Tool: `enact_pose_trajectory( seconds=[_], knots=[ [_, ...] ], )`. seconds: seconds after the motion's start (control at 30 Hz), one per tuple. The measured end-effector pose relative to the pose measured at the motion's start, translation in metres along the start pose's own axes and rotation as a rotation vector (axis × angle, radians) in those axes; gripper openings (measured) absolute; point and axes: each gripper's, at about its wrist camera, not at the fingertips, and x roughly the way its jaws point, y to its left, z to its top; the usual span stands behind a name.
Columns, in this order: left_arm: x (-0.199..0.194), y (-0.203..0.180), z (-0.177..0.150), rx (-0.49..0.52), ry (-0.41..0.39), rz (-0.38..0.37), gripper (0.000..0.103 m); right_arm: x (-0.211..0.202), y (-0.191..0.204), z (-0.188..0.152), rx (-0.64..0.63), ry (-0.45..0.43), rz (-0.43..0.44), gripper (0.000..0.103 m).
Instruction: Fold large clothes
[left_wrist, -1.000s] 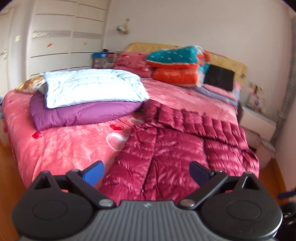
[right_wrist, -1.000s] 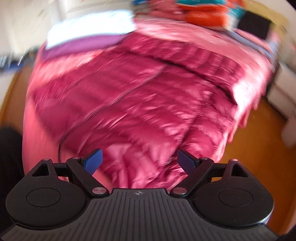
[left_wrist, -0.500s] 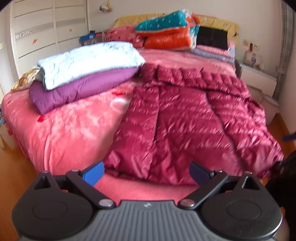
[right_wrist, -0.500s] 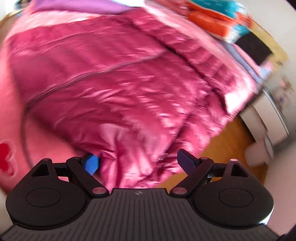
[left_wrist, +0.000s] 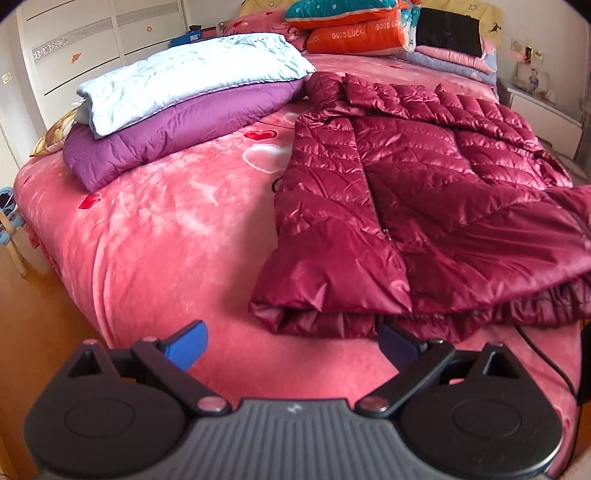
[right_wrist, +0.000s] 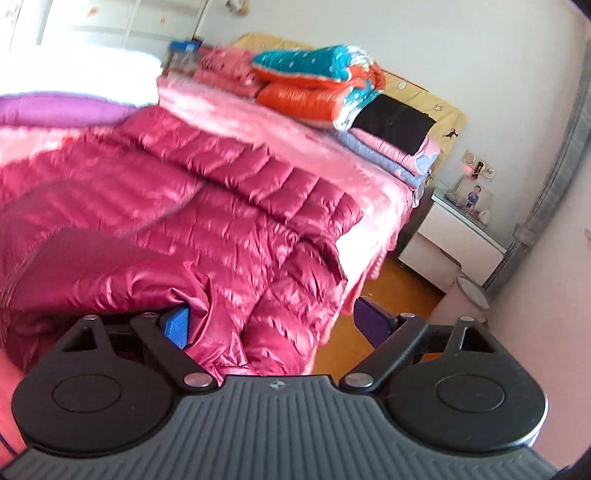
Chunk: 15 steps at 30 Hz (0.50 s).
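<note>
Nearer now, down jacket (left_wrist: 424, 192) (hem folded), jaws wide

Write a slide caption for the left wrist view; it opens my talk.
Open left gripper hovers near hem of maroon down coat on pink bed.

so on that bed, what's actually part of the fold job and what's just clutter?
Job:
maroon down coat
left hand-held gripper, open, short of the hem
right hand-held gripper, open, coat fabric between its fingers

Lying about:
purple quilt
pale blue quilt
orange and teal pillows
black folded garment
nightstand
</note>
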Motion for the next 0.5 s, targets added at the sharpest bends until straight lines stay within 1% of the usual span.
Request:
enact_pose_trajectory(
  seconds=[0.1, 0.17, 0.23, 0.33, 0.4, 0.47, 0.5],
  knots=[
    [0.011, -0.004, 0.006, 0.008, 0.003, 0.016, 0.098, 0.002, -0.006, 0.002, 0.045, -0.019, 0.046, 0.103],
    [0.02, -0.007, 0.01, 0.012, 0.008, 0.033, 0.098, 0.005, -0.009, 0.004, 0.06, -0.024, 0.061, 0.103],
    [0.026, -0.009, 0.015, -0.002, 0.006, 0.045, 0.098, 0.007, -0.01, 0.005, 0.072, -0.024, 0.083, 0.103],
    [0.028, -0.01, 0.025, -0.04, -0.047, 0.063, 0.097, 0.009, -0.003, 0.004, 0.086, -0.002, 0.134, 0.103],
    [0.026, -0.008, 0.034, -0.094, -0.087, 0.064, 0.094, 0.009, 0.001, 0.006, 0.113, 0.035, 0.2, 0.103],
    [0.027, -0.001, 0.041, -0.163, -0.11, 0.056, 0.083, 0.005, 0.005, 0.006, 0.165, 0.075, 0.295, 0.103],
    [0.028, 0.003, 0.044, -0.199, -0.115, 0.06, 0.081, 0.006, 0.007, 0.006, 0.177, 0.094, 0.325, 0.103]
  ],
)
